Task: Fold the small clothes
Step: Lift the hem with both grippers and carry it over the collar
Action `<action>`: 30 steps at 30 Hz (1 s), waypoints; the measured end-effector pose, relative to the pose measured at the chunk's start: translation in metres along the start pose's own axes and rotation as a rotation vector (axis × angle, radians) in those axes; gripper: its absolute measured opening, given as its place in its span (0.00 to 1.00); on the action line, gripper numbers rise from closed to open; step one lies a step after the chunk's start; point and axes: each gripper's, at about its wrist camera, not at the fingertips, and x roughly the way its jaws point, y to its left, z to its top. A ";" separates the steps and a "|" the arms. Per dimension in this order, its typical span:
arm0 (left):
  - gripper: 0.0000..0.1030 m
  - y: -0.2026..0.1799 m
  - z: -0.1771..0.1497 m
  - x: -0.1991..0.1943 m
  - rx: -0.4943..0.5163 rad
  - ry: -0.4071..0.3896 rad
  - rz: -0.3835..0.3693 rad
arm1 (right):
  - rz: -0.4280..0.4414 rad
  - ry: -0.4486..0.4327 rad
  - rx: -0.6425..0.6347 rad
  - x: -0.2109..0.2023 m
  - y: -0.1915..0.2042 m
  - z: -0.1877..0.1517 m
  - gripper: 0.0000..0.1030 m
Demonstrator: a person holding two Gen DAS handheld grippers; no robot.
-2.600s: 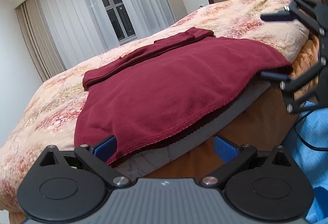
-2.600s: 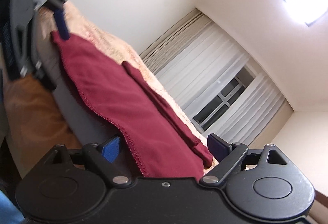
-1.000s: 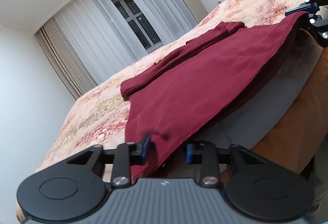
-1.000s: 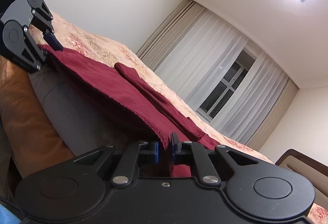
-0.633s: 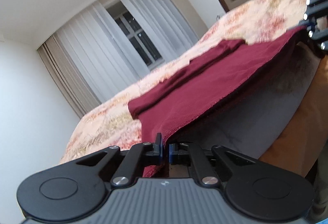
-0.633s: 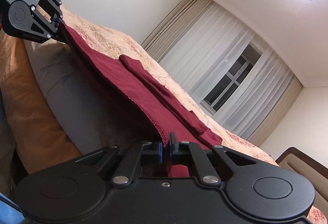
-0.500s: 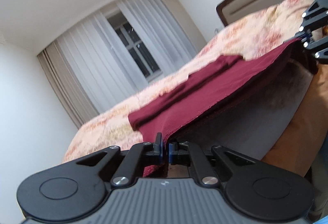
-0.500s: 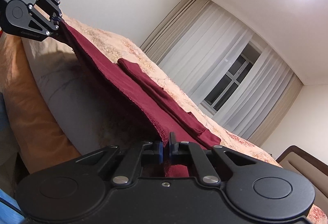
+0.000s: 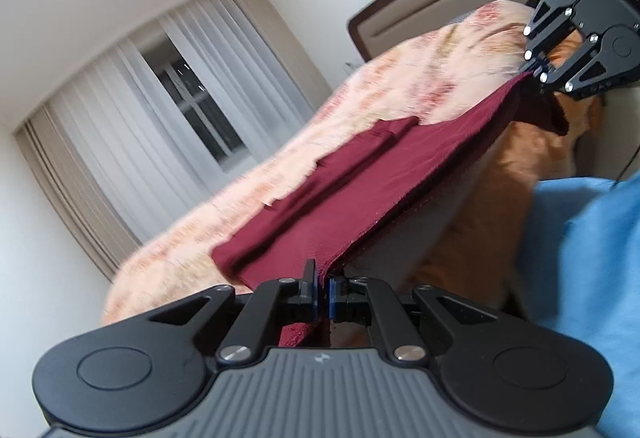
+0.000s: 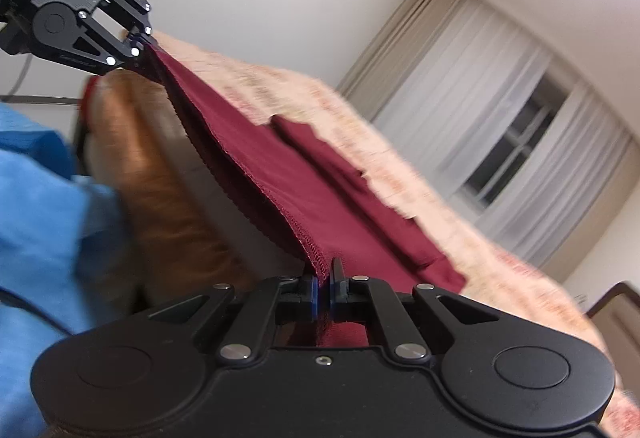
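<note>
A dark red garment (image 9: 360,189) lies on a floral bed cover (image 9: 432,77), its sleeves folded in along its far side. My left gripper (image 9: 322,288) is shut on one corner of its near hem. My right gripper (image 10: 323,290) is shut on the other corner of that hem. Each gripper shows in the other's view: the right gripper (image 9: 534,71) at the upper right, the left gripper (image 10: 138,41) at the upper left. The hem (image 10: 248,181) is stretched taut between them and lifted off the bed edge.
The bed's grey and orange-brown side (image 9: 480,205) lies under the raised hem. A blue sleeve (image 9: 580,278) of the person fills the near side. A curtained window (image 9: 192,97) and a padded headboard (image 9: 440,9) stand behind the bed.
Both grippers closed on the hem's corners, then rose and moved over the bed, lifting the near edge of the garment off the mattress side and pulling it taut.
</note>
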 end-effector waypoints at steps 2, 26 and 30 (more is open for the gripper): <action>0.04 0.003 0.001 -0.002 -0.021 0.015 -0.026 | 0.033 0.019 -0.003 -0.006 0.001 0.001 0.04; 0.04 0.205 0.130 0.213 -0.391 -0.033 -0.020 | 0.092 -0.076 0.201 0.187 -0.238 0.101 0.05; 0.04 0.225 0.124 0.287 -0.421 0.040 -0.027 | 0.114 -0.027 0.273 0.250 -0.266 0.094 0.05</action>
